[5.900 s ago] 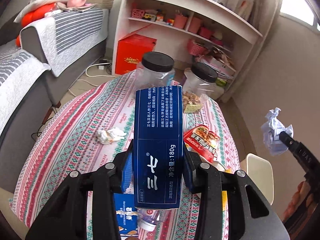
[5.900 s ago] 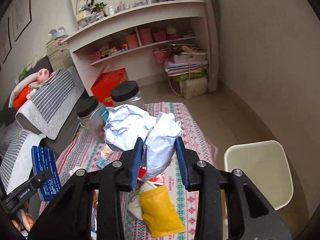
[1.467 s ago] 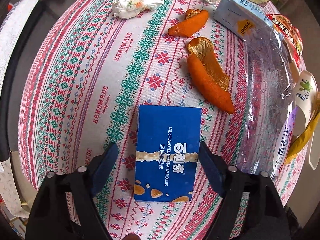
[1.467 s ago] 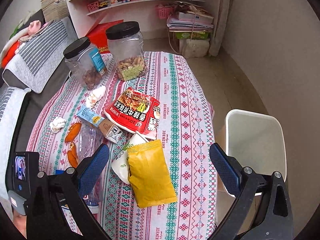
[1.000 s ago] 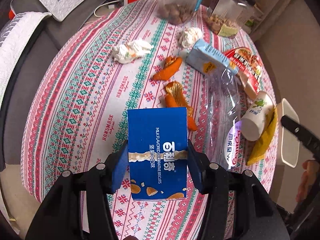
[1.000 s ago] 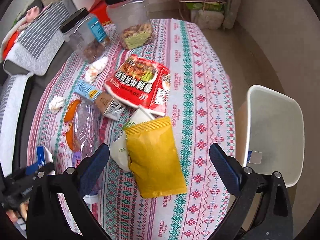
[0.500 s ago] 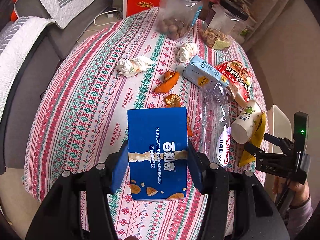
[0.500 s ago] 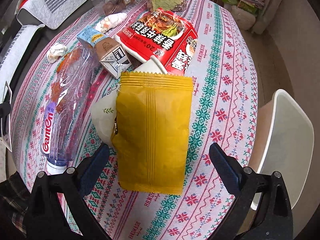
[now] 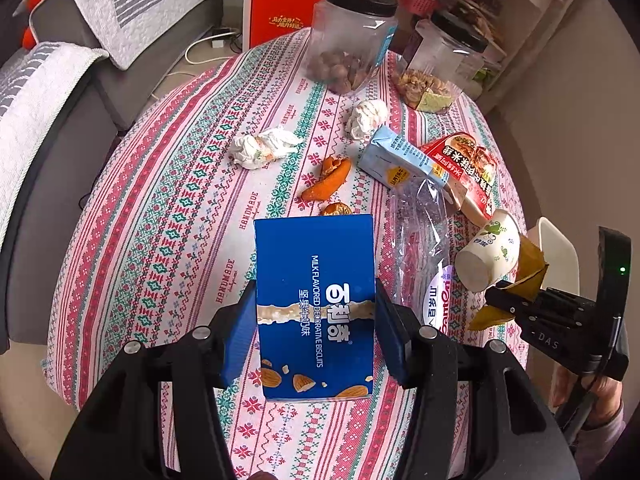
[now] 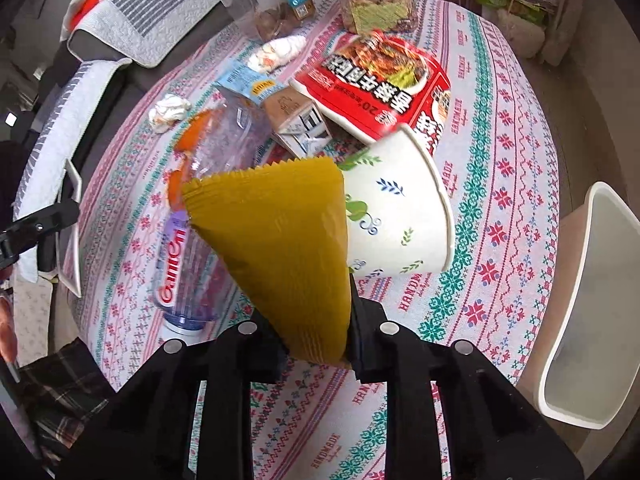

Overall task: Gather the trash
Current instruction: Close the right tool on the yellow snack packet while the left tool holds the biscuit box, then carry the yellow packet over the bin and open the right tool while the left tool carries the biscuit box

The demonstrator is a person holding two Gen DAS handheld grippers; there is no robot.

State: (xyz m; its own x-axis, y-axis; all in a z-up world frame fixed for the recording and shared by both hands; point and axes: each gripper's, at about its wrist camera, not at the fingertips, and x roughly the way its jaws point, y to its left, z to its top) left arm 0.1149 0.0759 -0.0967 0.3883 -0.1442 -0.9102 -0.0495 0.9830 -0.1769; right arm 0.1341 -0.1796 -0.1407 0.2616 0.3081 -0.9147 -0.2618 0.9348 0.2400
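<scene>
The right gripper [image 10: 316, 332] is clamped on the lower end of a yellow snack packet [image 10: 280, 248], which is lifted clear of the patterned tablecloth [image 10: 500, 184]. The left gripper [image 9: 316, 320] is closed on a blue biscuit box [image 9: 316, 300], held above the table. The white bin [image 10: 580, 320] stands on the floor just beside the table's right edge. For the step in hand, the packet is best carried fully over the bin's opening before release, since the limp film could catch the rim. A paper cup [image 10: 396, 216] and a crushed plastic bottle [image 10: 200, 216] lie close under the packet and should not be brushed.
</scene>
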